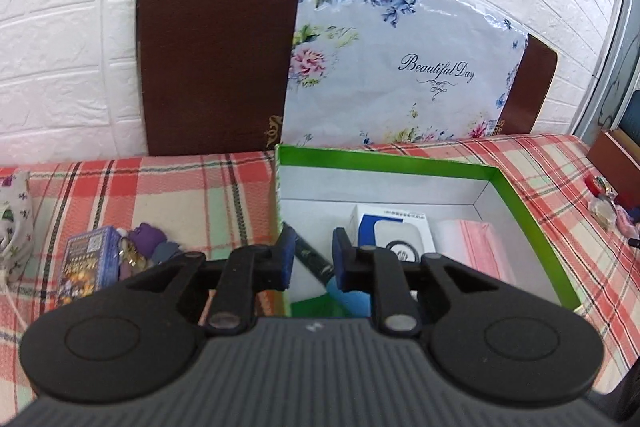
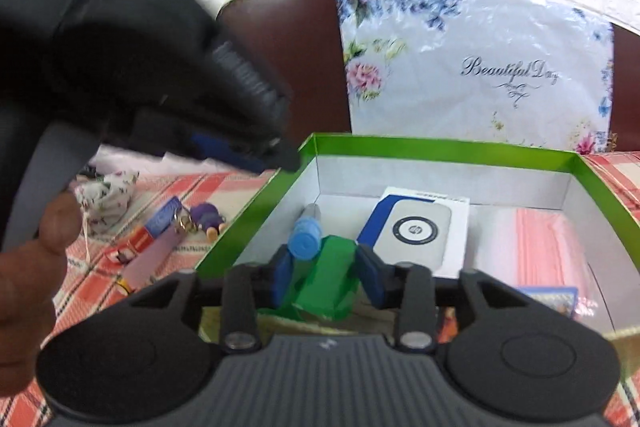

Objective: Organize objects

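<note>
A green-rimmed white box (image 1: 520,203) (image 2: 440,149) lies on the plaid cloth. It holds a white and blue HP box (image 1: 396,231) (image 2: 416,231), a pink pack (image 1: 480,247) (image 2: 544,243) and a dark tube with a blue cap (image 2: 306,237) (image 1: 310,259). My right gripper (image 2: 326,275) is shut on a green box (image 2: 328,287) over the near part of the white box. My left gripper (image 1: 312,259) is open and empty above the box's left wall; in the right wrist view it hangs blurred at upper left (image 2: 240,147).
Left of the box on the cloth lie a card pack (image 1: 86,259) (image 2: 160,223), a purple keychain figure (image 1: 150,239) (image 2: 206,217), a lilac bar (image 2: 150,261) and a floral pouch (image 1: 14,223) (image 2: 106,197). A floral bag (image 1: 400,67) leans on a brown board (image 1: 216,59). Small items (image 1: 604,199) lie far right.
</note>
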Motion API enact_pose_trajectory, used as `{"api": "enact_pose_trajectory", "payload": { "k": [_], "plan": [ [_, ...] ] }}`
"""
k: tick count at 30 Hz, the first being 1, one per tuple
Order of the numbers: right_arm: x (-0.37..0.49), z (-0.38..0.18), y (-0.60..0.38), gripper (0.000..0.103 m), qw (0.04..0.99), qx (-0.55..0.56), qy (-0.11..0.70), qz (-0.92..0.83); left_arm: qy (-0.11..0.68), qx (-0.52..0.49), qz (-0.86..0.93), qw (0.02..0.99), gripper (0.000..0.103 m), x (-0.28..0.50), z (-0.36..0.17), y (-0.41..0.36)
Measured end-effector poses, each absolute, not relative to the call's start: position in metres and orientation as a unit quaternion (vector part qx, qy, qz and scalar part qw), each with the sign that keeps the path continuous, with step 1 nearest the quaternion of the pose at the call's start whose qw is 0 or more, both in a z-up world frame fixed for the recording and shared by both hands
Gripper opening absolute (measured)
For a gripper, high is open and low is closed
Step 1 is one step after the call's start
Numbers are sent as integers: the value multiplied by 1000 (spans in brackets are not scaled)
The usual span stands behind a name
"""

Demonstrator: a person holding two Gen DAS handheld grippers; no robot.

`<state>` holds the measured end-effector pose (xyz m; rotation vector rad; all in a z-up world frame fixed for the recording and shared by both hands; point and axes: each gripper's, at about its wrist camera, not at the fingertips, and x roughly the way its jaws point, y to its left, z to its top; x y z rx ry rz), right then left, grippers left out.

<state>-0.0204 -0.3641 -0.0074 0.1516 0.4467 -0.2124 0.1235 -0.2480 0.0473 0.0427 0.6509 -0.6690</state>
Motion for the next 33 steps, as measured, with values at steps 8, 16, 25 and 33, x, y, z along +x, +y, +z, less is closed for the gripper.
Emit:
{"api": "enact_pose_trajectory", "payload": {
  "k": [8, 16, 25, 33],
  "plan": [
    [-84, -8, -333, 45, 977, 41, 162, -135, 305, 4, -298, 905, 31, 87, 33, -201],
    [-90, -27, -289, 45, 968, 32, 240, -60, 326, 42, -230, 916, 32, 66, -7, -147],
    [-64, -41, -252, 45, 953, 8, 302, -14, 324, 60, -126, 936, 40, 78, -32, -74],
    [-30, -40, -225, 47, 953, -32, 303, 7, 294, 25, -45, 954, 72, 107, -41, -13]
  ]
}}
